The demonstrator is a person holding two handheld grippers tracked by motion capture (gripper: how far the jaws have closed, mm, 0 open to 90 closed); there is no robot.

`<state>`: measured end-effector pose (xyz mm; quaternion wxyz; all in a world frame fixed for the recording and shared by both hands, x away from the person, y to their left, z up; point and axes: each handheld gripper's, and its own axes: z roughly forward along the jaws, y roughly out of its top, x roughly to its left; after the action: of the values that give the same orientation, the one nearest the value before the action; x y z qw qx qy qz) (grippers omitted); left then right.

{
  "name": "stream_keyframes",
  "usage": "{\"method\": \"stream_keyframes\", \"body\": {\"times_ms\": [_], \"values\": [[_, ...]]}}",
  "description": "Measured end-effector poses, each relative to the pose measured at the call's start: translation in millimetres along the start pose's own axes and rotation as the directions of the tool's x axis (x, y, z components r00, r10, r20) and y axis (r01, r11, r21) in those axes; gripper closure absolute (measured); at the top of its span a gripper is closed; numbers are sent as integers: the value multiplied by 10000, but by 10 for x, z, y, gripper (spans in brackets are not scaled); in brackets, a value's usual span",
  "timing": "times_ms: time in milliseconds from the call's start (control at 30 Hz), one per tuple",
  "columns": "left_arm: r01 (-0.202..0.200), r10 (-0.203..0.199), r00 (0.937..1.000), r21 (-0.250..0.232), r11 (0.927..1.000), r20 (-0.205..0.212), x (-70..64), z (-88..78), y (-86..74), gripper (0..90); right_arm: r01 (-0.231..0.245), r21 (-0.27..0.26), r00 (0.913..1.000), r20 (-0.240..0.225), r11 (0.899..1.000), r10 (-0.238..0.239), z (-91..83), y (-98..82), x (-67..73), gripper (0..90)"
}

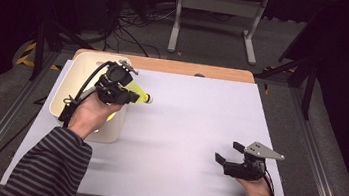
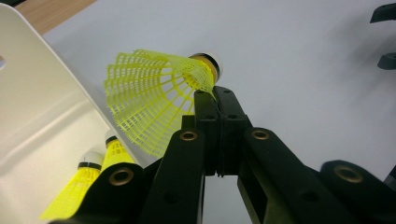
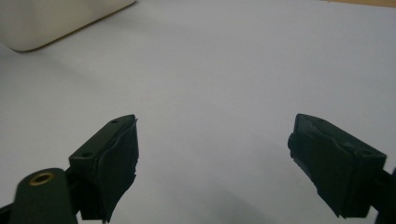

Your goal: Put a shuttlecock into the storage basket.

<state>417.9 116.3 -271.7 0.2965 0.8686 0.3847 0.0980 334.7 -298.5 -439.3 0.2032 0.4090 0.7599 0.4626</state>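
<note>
The left gripper (image 2: 218,100) has its jaws closed on the edge of a yellow shuttlecock's (image 2: 154,95) mesh skirt, cork end pointing away from the bin. Below and beside the jaws, two more shuttlecocks (image 2: 95,175) lie in the white bin (image 2: 32,93). The right gripper (image 3: 212,163) rests well apart, jaws spread wide with nothing between them; bare white surface (image 3: 224,70) lies ahead.
</note>
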Motion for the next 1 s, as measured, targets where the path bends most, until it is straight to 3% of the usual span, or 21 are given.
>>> {"method": "stream_keyframes", "body": {"times_ms": [500,1000], "values": [[333,-337,9987,-119,9994,-373,152,-149,83,898,74,69,9999,-99,9999,-73,23,3,-2,155],[927,-936,9940,-198,9955,-569,372,-156,12,898,-38,-55,10000,-48,10000,38,17,6,-18,150]]}}
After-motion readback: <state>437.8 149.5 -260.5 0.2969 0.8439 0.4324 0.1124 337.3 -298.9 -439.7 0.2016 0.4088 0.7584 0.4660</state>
